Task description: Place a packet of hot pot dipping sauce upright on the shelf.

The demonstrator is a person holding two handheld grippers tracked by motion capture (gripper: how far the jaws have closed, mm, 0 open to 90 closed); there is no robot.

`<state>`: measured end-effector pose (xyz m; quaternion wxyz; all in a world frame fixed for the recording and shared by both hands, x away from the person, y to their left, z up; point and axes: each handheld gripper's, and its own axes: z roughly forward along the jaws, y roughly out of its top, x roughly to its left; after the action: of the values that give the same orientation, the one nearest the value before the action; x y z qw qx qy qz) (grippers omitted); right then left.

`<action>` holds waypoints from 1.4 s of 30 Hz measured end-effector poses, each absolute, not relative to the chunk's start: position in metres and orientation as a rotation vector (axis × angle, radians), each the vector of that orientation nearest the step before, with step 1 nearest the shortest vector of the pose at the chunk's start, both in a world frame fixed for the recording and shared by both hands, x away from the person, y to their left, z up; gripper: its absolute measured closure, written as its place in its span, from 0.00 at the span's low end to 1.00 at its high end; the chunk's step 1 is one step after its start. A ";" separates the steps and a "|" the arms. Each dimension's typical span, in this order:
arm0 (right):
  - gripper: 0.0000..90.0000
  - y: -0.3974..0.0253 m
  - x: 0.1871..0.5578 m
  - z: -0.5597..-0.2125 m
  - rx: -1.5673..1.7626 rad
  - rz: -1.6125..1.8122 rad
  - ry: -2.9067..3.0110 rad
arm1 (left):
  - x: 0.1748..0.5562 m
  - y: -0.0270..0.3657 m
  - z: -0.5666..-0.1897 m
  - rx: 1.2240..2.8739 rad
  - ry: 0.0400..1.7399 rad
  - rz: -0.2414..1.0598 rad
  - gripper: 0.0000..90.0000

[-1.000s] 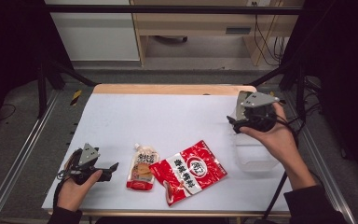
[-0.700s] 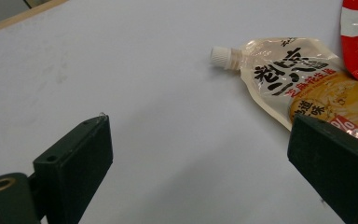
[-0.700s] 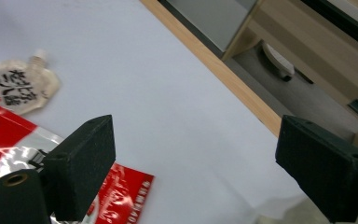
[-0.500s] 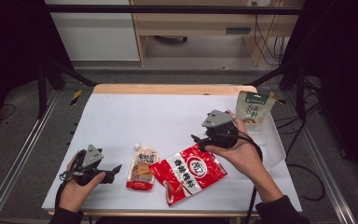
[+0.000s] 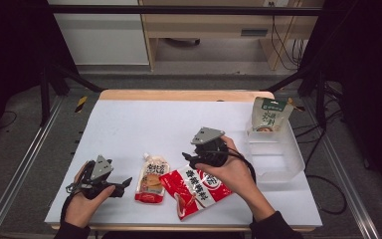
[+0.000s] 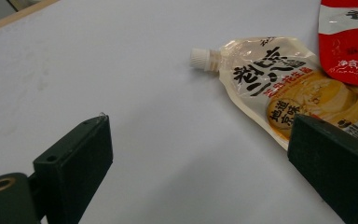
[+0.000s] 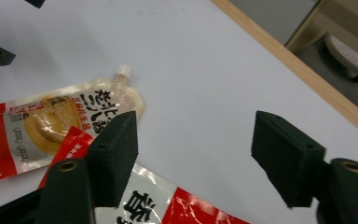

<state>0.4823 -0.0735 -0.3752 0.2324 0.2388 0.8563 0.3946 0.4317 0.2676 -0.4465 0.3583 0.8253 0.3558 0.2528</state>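
A red snack bag (image 5: 196, 191) lies flat near the table's front edge. Just left of it lies a clear spouted sauce pouch (image 5: 151, 178) with a white cap. My right gripper (image 5: 189, 159) hovers open over the red bag's top corner; in the right gripper view its jaws stand apart above the bag (image 7: 168, 205) with the pouch (image 7: 60, 121) beyond. My left gripper (image 5: 122, 183) rests open at the front left, pointing at the pouch (image 6: 279, 88). Nothing sits between its jaws. A green pouch (image 5: 268, 115) stands in the clear container (image 5: 283, 164).
The white table (image 5: 154, 124) has a wooden far edge (image 5: 184, 94). The clear container sits at its right edge. Black frame poles and cables stand around the table, with metal rails along both sides.
My right gripper has left the container at the right and moved left and forward to the red bag. The green pouch stays standing in the container. The left gripper is still.
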 end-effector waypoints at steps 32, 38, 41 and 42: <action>0.69 0.007 0.517 -0.451 0.760 1.051 2.581 | 0.407 0.232 -0.455 2.237 0.820 0.624 0.11; 0.66 0.010 0.524 -0.460 0.794 1.059 2.608 | 0.410 0.236 -0.454 2.238 0.836 0.633 0.11; 0.64 0.011 0.525 -0.462 0.807 1.038 2.623 | 0.411 0.237 -0.453 2.212 0.853 0.640 0.11; 0.63 0.011 0.526 -0.464 0.816 1.041 2.625 | 0.411 0.238 -0.453 2.221 0.849 0.641 0.11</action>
<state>0.5258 0.0111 -0.4637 0.1009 0.2761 0.8884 0.3525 0.4107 0.2383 -0.4529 0.3329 0.8504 0.3251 0.2455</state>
